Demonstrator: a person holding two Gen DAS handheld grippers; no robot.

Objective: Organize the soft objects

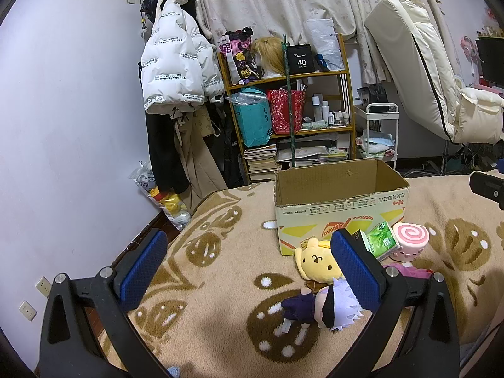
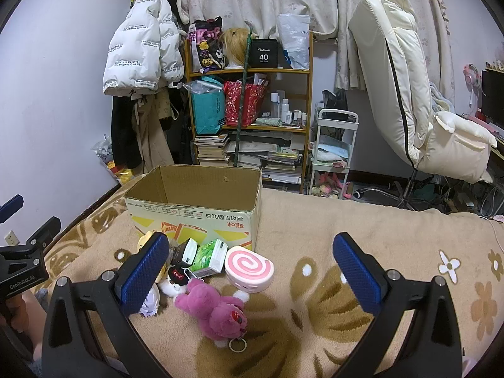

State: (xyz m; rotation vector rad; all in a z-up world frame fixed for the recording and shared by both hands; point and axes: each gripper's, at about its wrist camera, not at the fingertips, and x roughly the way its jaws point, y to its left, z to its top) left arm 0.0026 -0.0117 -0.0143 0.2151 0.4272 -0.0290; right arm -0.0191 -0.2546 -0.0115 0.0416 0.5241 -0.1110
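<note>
An open cardboard box (image 1: 341, 209) (image 2: 195, 217) stands on the beige blanket. In front of it lie soft items: a yellow plush (image 1: 318, 260), a white-haired doll in dark clothes (image 1: 327, 308), green tissue packs (image 1: 379, 239) (image 2: 208, 256), a pink swirl-roll squishy (image 1: 409, 241) (image 2: 249, 269), a magenta bear plush (image 2: 217, 310) and a small white plush with a black cap (image 2: 174, 280). My left gripper (image 1: 249, 267) is open and empty, left of the pile. My right gripper (image 2: 252, 271) is open and empty, above the swirl roll and bear.
The bed's far edge drops to the floor behind the box. Beyond stand a cluttered wooden shelf (image 2: 249, 100), a white trolley (image 2: 334, 145), hanging coats (image 1: 176, 72) and a cream chair (image 2: 419, 94). The blanket (image 2: 362, 226) lies bare right of the box.
</note>
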